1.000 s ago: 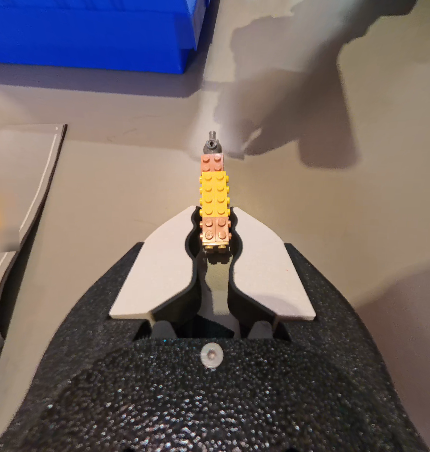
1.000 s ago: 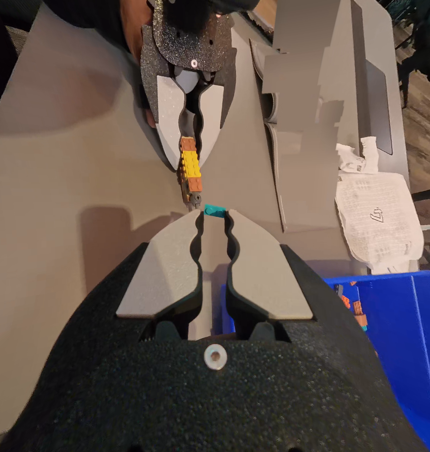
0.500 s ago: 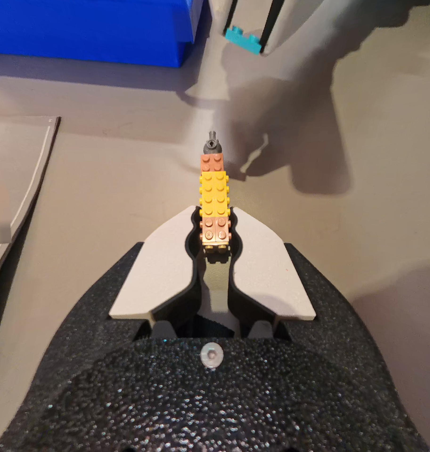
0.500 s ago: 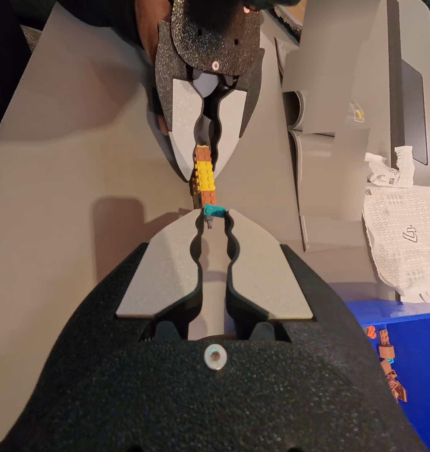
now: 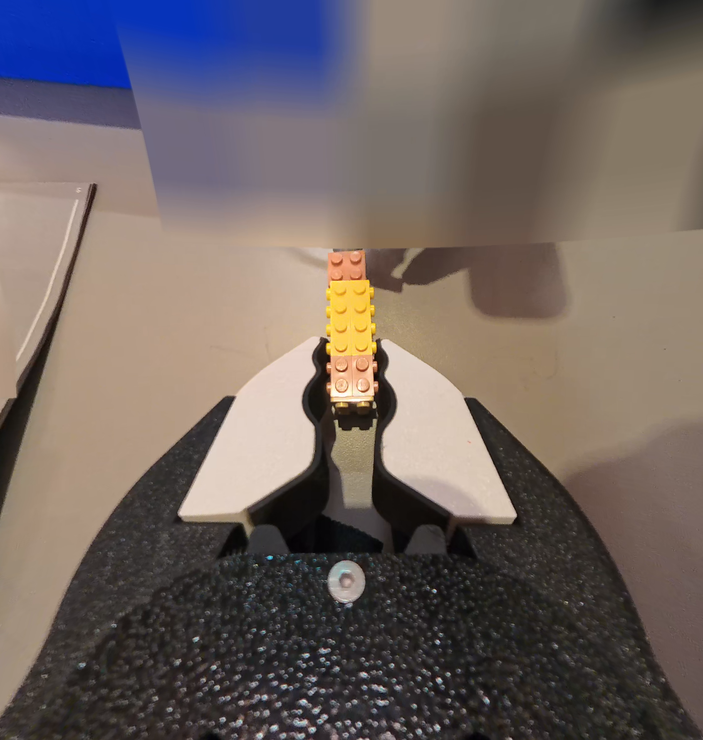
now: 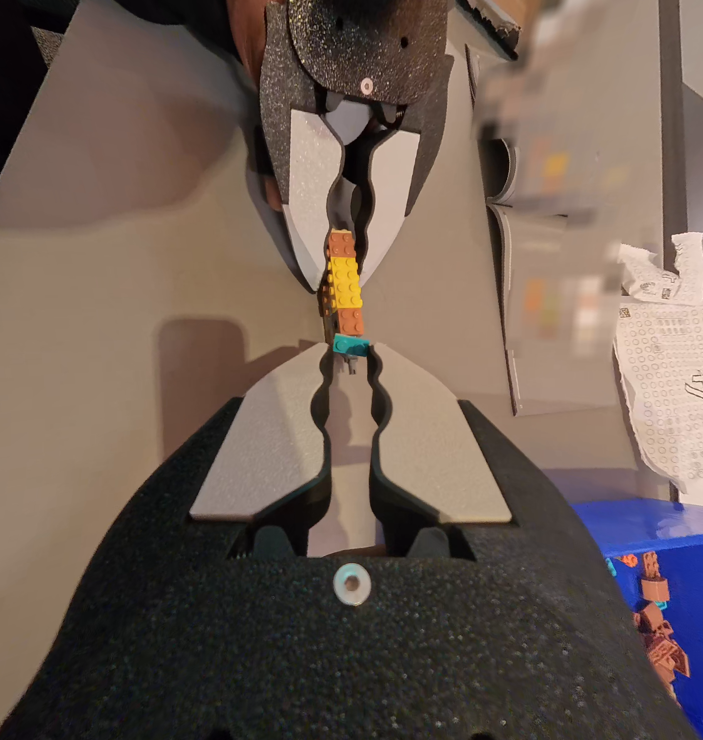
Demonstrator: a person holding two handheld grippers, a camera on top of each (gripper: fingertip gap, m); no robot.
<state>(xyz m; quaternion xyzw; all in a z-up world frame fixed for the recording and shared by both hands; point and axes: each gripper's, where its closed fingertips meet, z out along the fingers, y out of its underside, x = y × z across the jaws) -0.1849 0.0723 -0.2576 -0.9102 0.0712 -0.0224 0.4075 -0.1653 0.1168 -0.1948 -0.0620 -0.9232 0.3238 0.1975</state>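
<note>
My left gripper (image 5: 350, 352) is shut on a brick assembly (image 5: 349, 320) of brown and yellow studded bricks that sticks out forward from its tips. Its far end is hidden by a blurred patch. In the right wrist view the same assembly (image 6: 345, 288) points toward me from the left gripper (image 6: 343, 276), with a small grey piece (image 6: 351, 365) at its near end. My right gripper (image 6: 350, 352) is shut on a small teal plate (image 6: 349, 346) held across its tips. The plate lies against the near brown end of the assembly, above the grey piece.
A blue bin (image 6: 662, 580) with loose brown bricks stands at the lower right of the right wrist view, and shows as a blue box (image 5: 53, 40) far left in the left view. A white perforated bag (image 6: 678, 380) and grey booklets (image 6: 582, 240) lie to the right. A grey mat (image 5: 25, 272) lies left. The grippers' ends are close to 8 cm from one another.
My right gripper has carried the teal plate closer until it meets the near end of the assembly. The left gripper has kept its hold on the assembly and barely moved.
</note>
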